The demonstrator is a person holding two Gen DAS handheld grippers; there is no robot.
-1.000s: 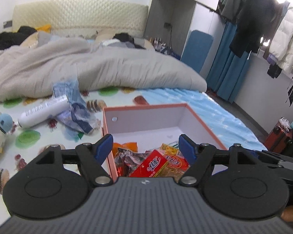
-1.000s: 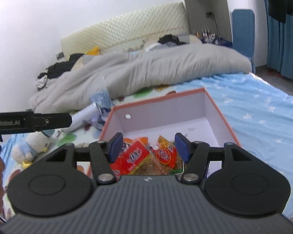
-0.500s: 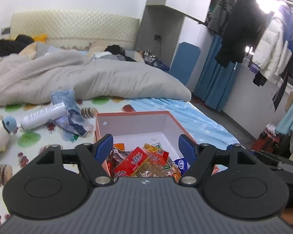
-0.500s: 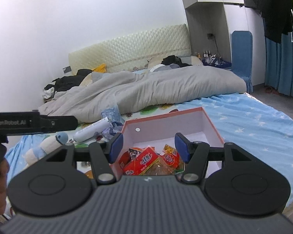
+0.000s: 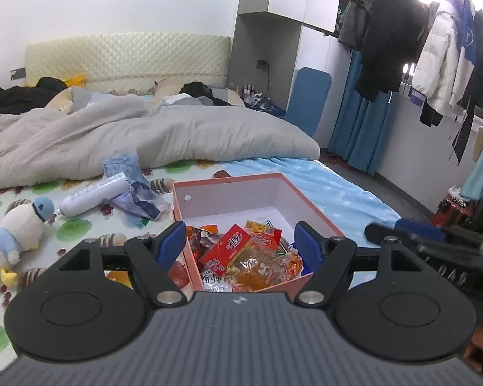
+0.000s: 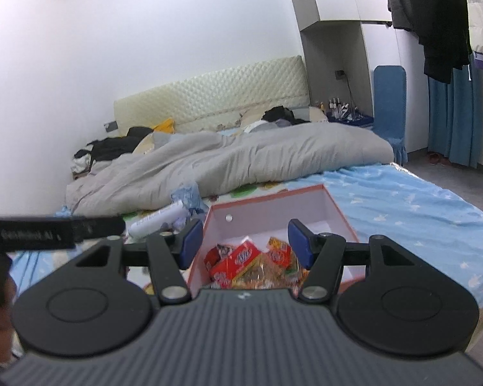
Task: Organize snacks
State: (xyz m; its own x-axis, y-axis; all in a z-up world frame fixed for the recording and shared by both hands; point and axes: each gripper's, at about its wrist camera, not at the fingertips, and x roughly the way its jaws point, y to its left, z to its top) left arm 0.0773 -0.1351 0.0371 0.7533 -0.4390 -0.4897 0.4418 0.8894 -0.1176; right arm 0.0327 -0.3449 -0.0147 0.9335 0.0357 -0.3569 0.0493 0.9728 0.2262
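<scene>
Left wrist view: the left hand-held gripper (image 5: 241, 244) is seen nearest, with its two blue pads spread wide and nothing pinched between them. Just beyond the pads, an orange box (image 5: 309, 204) with white inner walls is placed on the bed (image 5: 338, 189). The snacks (image 5: 241, 254) are gathered in the near part of this box: a red packet, a yellow packet and an orange transparent bag are piled together, while the far part of the box floor is bare. At the right edge, the other gripper's dark body is partly seen, blurred. To the left of the box, a white bottle (image 5: 93, 194) is laid on its side, touching a crumpled blue wrapper (image 5: 135, 189), and a plush duck (image 5: 13, 228) with a blue cap is lying further left. Behind these things, a grey duvet (image 5: 145, 138) is spread across the bed, and a padded cream headboard (image 5: 128, 58) is seen against the wall. Coats (image 5: 402, 35) are hung on a rail at the far right.

In the right wrist view, the right hand-held gripper (image 6: 240, 241) is also held with its pads apart, and nothing is pinched. The same box (image 6: 338, 212) with the snacks (image 6: 251, 260) is seen just beyond its pads, on the bed (image 6: 418, 212).
</scene>
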